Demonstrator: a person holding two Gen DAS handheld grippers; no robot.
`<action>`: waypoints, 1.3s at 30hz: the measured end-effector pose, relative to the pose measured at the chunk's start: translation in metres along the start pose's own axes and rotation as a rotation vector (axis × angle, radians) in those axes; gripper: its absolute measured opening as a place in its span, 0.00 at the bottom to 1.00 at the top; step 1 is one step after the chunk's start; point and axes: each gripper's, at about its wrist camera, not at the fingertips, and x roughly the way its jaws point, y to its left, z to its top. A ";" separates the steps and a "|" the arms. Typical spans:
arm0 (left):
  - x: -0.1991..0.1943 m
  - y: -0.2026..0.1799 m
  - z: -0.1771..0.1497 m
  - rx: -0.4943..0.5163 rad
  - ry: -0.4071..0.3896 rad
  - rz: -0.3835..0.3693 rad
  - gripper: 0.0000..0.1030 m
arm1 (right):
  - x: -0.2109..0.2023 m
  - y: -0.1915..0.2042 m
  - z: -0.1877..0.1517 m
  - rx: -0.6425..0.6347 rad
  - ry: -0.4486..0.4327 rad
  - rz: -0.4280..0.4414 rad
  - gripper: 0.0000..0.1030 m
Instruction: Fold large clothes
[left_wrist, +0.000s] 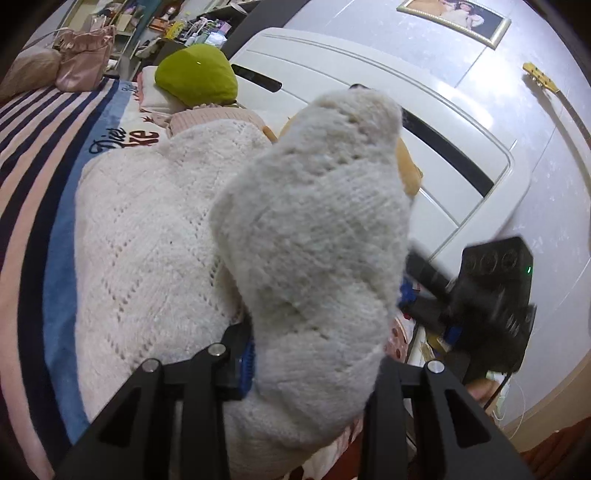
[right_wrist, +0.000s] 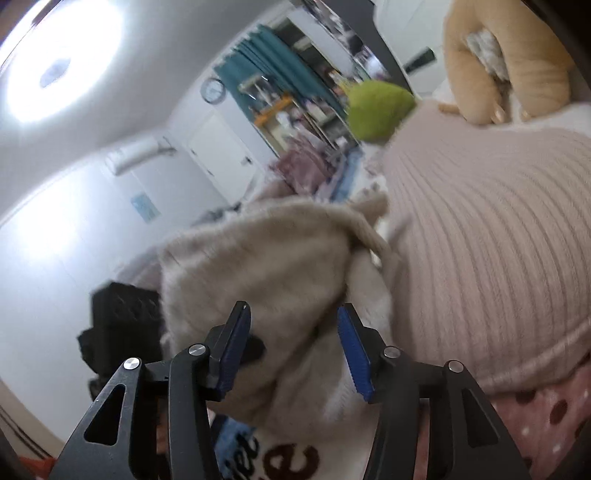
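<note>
My left gripper (left_wrist: 314, 373) has the sweater (left_wrist: 155, 236) pinched, a thick fold of cream knit bunched between the jaws and rearing up in front of the lens, so I read that as a firm hold on an edge or sleeve, lifted clear so it can be carried over the body. The rest of the sweater lies spread on the bed (left_wrist: 33, 155), across the striped blanket, with its pink ribbed collar end toward the green pillow (left_wrist: 195, 75) and the white headboard (left_wrist: 369, 96) running along the far side. Right gripper (right_wrist: 293, 354) now: jaws parted, blue pads (right_wrist: 354, 354) showing on both sides, and a fuzzy beige lump of knit sits in front of and between them, blurred, so I can't say whether either pad touches it; nothing is clamped. I'd judge it is lined up to take a second hold, which a wide garment needs if the fold is to land straight. Pose-wise, the left tool is low and tipped up along the sweater toward the pillow, with the right tool (left_wrist: 495, 295) visible as a dark block off to its right, near the bed's edge. The right tool is rolled over hard, ceiling lamp (right_wrist: 55, 66) in its upper corner, the pink ribbed knit (right_wrist: 480, 229) filling its right side, and the tan plush (right_wrist: 506, 62) beyond that. Fold is underway, not laid down yet.
</note>
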 end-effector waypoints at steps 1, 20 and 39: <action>-0.002 0.002 -0.004 -0.006 0.001 -0.015 0.27 | 0.001 0.006 0.004 -0.024 -0.017 0.023 0.46; -0.113 0.051 0.000 -0.204 -0.191 -0.073 0.77 | 0.102 -0.005 0.022 -0.051 0.174 0.184 0.31; -0.036 0.113 -0.021 -0.368 -0.082 -0.038 0.82 | 0.038 0.059 0.044 -0.203 0.056 0.135 0.69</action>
